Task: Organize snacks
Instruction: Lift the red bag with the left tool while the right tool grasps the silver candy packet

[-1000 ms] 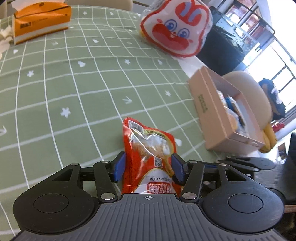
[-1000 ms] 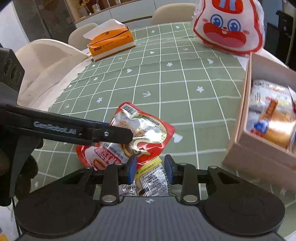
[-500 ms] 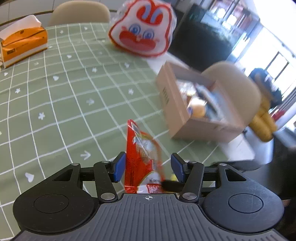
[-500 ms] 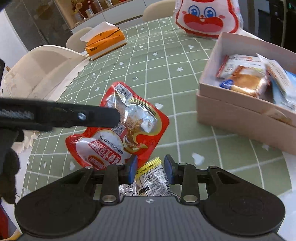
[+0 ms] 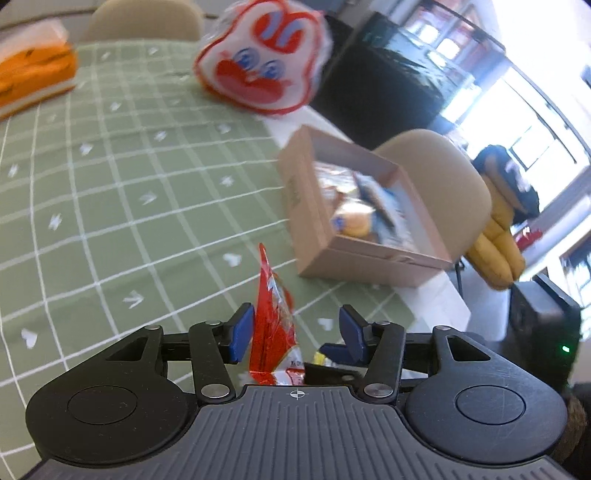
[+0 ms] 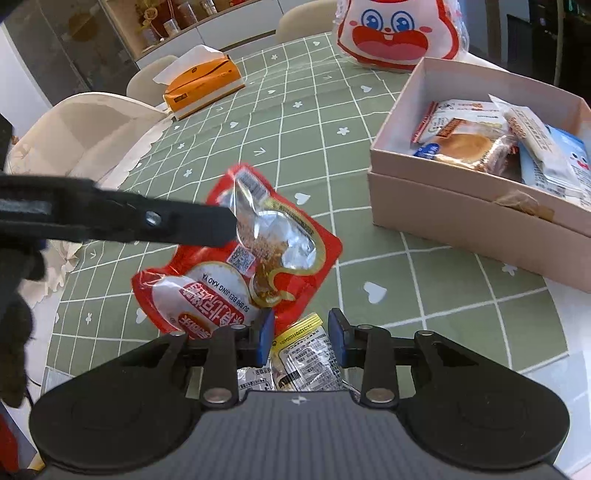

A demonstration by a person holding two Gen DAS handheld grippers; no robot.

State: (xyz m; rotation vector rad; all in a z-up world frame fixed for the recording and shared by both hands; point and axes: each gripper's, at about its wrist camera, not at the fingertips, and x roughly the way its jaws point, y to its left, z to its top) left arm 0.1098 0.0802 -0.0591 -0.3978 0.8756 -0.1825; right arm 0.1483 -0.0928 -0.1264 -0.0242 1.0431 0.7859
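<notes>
My left gripper [image 5: 295, 330] holds a red snack pouch [image 5: 273, 314] lifted above the table; the pouch shows edge-on between the blue pads, which stand wide apart. In the right wrist view the left gripper's finger [image 6: 159, 221] lies across the red pouch [image 6: 251, 258], which hangs in the air. My right gripper [image 6: 301, 338] is shut on a small yellow-topped foil packet [image 6: 306, 354]. The open cardboard box [image 6: 443, 195] with several snacks in it stands at the right; it also shows in the left wrist view [image 5: 314, 236].
A green grid tablecloth [image 6: 295, 122] covers the table. A rabbit-face snack bag [image 6: 395, 33] stands at the far end, an orange tissue box [image 6: 203, 85] at the far left. Beige chairs stand around the table. The table edge runs close behind the box.
The left gripper has lifted the red pouch off the table and turned toward the box. The right gripper has moved up and nearer the box with its packet.
</notes>
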